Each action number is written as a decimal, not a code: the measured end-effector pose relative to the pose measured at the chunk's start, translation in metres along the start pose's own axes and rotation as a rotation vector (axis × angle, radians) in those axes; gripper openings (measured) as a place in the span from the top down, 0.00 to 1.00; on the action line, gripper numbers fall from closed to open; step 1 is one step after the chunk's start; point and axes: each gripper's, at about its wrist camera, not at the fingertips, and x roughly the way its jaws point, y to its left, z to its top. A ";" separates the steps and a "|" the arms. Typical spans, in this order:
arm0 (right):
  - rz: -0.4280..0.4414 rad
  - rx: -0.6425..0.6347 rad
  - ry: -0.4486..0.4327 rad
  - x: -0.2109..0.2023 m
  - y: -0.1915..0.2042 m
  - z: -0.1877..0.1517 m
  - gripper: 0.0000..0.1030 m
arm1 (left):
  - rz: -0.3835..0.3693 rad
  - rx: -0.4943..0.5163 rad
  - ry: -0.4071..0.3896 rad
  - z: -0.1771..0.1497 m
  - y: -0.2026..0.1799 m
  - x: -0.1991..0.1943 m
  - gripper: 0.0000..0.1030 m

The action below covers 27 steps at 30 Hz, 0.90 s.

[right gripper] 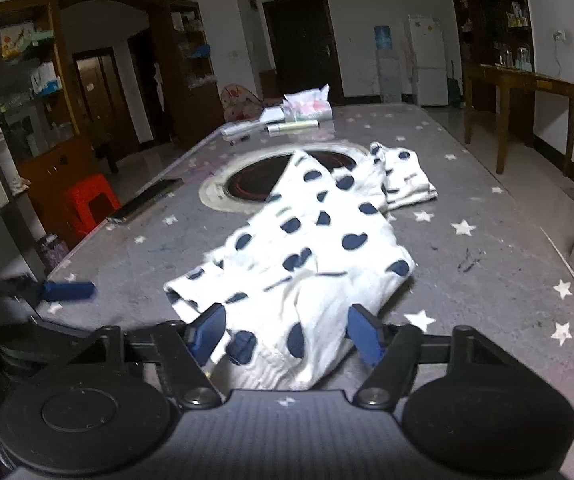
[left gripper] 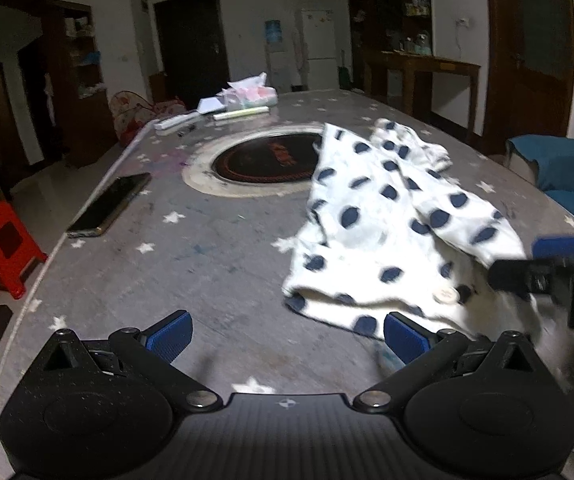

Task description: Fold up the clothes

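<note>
Grey star-printed table (left gripper: 207, 264) fills both views, and we see a phone (left gripper: 109, 204) ahead-left of the left gripper (left gripper: 287, 334), whose jaws stand wide apart over bare tabletop. We note the white dotted garment (right gripper: 311, 248) crumpled just ahead of the right gripper (right gripper: 285, 334), its near edge lying between the parted blue pads (right gripper: 367, 332); contact with them we cannot tell.
</note>
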 end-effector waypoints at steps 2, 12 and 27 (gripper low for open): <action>0.000 0.017 0.012 0.003 -0.004 -0.002 0.44 | 0.001 -0.009 -0.004 0.005 0.004 0.003 0.00; -0.015 0.059 0.028 0.005 -0.020 -0.005 0.60 | -0.077 -0.026 0.037 0.030 0.010 0.044 0.11; 0.010 0.115 0.050 -0.003 -0.048 -0.011 0.85 | -0.231 -0.040 0.100 0.031 0.007 0.053 0.87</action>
